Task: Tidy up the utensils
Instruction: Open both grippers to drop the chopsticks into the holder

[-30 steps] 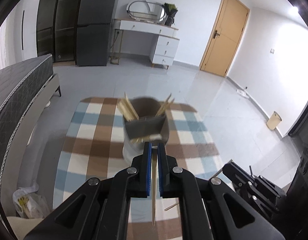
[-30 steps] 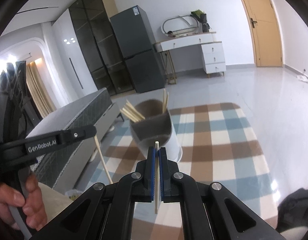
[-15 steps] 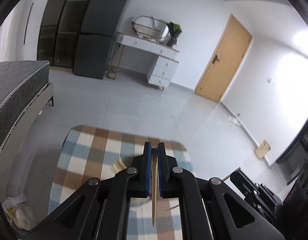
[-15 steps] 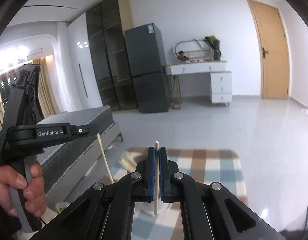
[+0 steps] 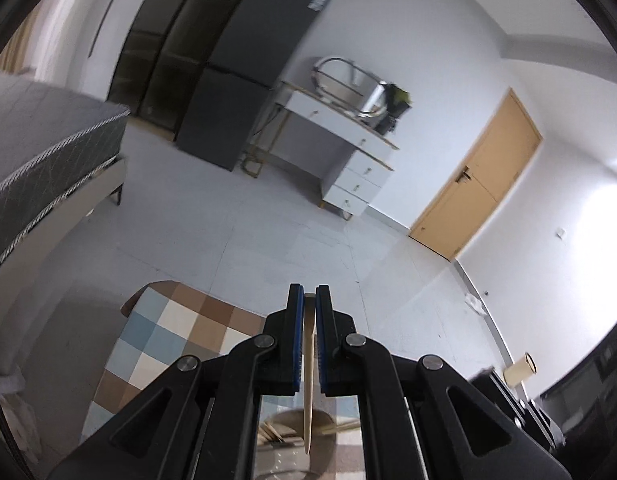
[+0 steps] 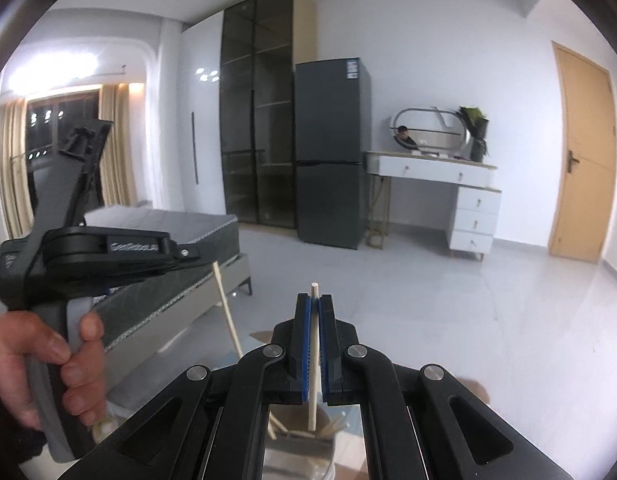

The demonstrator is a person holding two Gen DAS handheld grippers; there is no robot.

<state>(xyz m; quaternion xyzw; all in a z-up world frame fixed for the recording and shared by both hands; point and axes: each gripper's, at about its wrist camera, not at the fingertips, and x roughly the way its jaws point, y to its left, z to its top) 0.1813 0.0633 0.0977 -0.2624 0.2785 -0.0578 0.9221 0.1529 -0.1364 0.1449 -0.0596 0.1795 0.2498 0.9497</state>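
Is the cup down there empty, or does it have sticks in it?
Not empty. Under the right tongs, the cup holds several wooden sticks leaning against its rim.

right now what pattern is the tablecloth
Checked squares of blue, brown and white on the tablecloth, clearest in the left wrist view.

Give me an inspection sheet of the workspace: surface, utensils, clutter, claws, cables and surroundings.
Surface: checked tablecloth on a table.
Job's things: one chopstick in the left claw, tip down over the utensil holder; another chopstick in the right claw, above the same holder, which already has chopsticks in it.
Clutter: nothing seen.
Grippers: both claws shut on their chopsticks; person's hand grips the left handle.
Cables: nothing seen.
Surroundings: fridge, dressing table, bed, door, tiled floor.
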